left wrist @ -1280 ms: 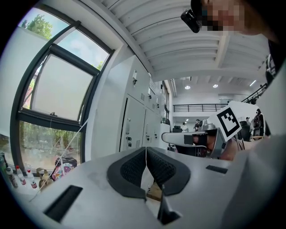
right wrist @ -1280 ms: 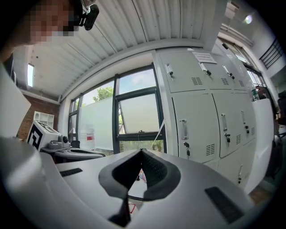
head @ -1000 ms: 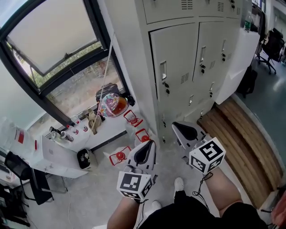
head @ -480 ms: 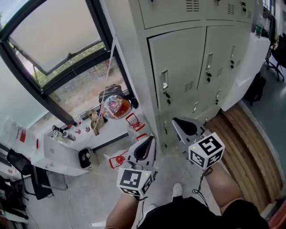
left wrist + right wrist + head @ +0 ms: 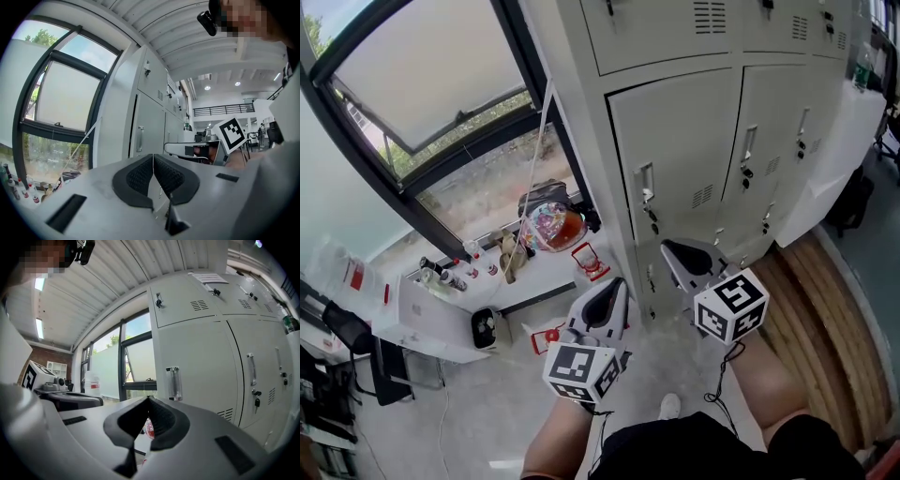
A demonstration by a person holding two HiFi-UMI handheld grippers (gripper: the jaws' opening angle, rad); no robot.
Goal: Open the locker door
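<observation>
A bank of pale grey lockers [image 5: 703, 112] fills the upper right of the head view. The leftmost middle door [image 5: 675, 159] is closed, with a clear vertical handle [image 5: 645, 185] and a key lock [image 5: 652, 217] below it. My left gripper [image 5: 617, 284] is shut and empty, held low in front of the locker's left edge. My right gripper [image 5: 668, 247] is also shut and empty, just below that door and short of it. In the right gripper view the shut jaws [image 5: 148, 400] point under the handle [image 5: 173, 383]. In the left gripper view the jaws [image 5: 153, 157] are shut and the handle [image 5: 139, 139] stands ahead.
A dark-framed window [image 5: 422, 103] stands left of the lockers. Its sill carries bottles [image 5: 450, 274] and a colourful bag [image 5: 551, 225]. Red items [image 5: 586, 261] lie on the floor by a white cabinet [image 5: 422, 323]. A wooden platform [image 5: 825, 319] runs along the right.
The head view has swung so the lockers look nearer and more central. Both grippers stay shut and have edged slightly up toward the leftmost middle door.
</observation>
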